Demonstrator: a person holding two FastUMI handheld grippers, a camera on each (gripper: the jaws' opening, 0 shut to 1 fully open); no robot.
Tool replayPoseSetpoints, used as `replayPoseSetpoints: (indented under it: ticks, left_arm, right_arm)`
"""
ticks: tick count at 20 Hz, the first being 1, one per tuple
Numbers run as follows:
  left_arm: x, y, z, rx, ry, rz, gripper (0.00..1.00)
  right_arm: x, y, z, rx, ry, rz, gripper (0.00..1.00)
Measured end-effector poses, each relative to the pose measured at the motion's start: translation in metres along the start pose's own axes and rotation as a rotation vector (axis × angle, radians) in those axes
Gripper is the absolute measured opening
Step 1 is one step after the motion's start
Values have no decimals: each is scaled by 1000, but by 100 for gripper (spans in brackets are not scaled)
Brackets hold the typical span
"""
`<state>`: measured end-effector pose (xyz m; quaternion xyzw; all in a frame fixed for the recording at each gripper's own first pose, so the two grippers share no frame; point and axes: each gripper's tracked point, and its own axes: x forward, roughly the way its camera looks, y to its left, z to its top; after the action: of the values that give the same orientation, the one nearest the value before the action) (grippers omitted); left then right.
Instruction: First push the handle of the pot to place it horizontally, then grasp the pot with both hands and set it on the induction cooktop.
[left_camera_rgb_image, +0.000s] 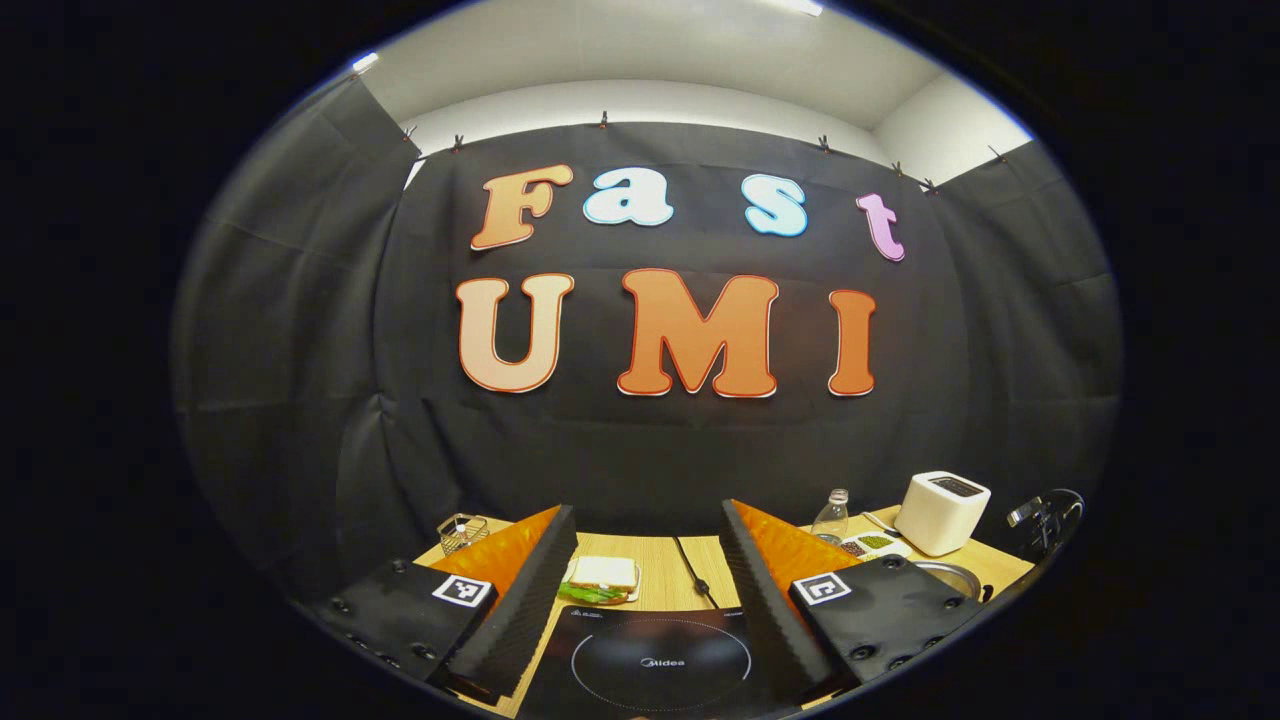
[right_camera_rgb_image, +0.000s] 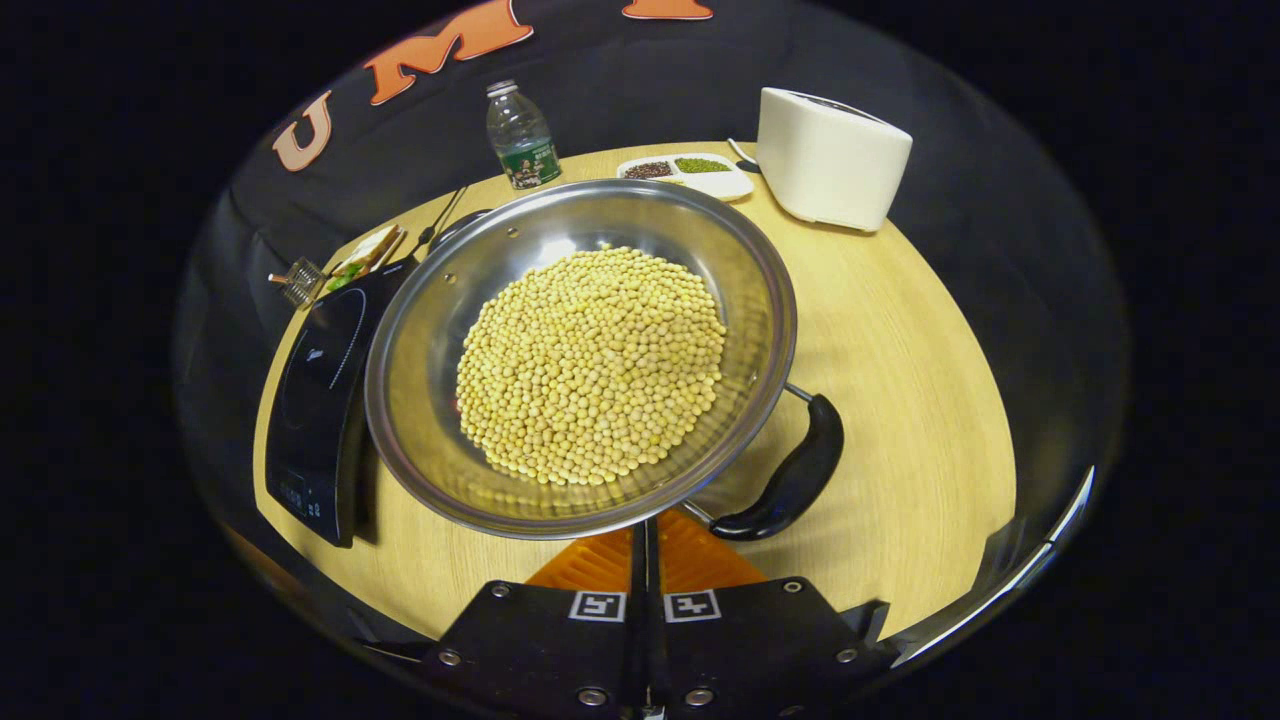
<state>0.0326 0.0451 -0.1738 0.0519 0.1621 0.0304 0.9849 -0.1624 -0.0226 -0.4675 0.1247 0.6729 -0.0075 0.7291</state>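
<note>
Pot (right_camera_rgb_image: 580, 360) near rim hides right fingers' tips, clenched | left fingers (left_camera_rgb_image: 520, 590) released

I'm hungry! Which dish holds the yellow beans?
The big metal pot with the black handle; the small white tray holds dark and green ones.

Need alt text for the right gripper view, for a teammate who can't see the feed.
A steel pot full of yellow beans sits on a wooden table, its black loop handle toward the right gripper, whose fingers are together near the rim. A black induction cooktop lies left of the pot; a bottle, divided dish and white toaster stand behind.
</note>
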Motion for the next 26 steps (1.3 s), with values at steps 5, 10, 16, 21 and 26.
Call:
replayPoseSetpoints:
  ticks: [5, 10, 16, 21, 26]
  left_arm:
    - [6, 2, -10, -14, 26, -3, 94]
    - [5, 6, -13, -17, 33, 1, 95]
    - [5, 10, -17, -31, 42, 3, 96]
    - [6, 9, -23, -46, 63, -5, 96]
    - [6, -5, -27, -73, 72, -42, 96]
  right_arm:
    - [11, -35, 11, 37, 11, -80, 0]
    - [12, -50, 20, 90, 5, -98, 0]
    - [20, -66, 41, 149, -7, -139, 0]
    - [21, -75, 56, 186, -18, -150, 0]
    - [29, -84, 70, 232, -33, -133, 0]
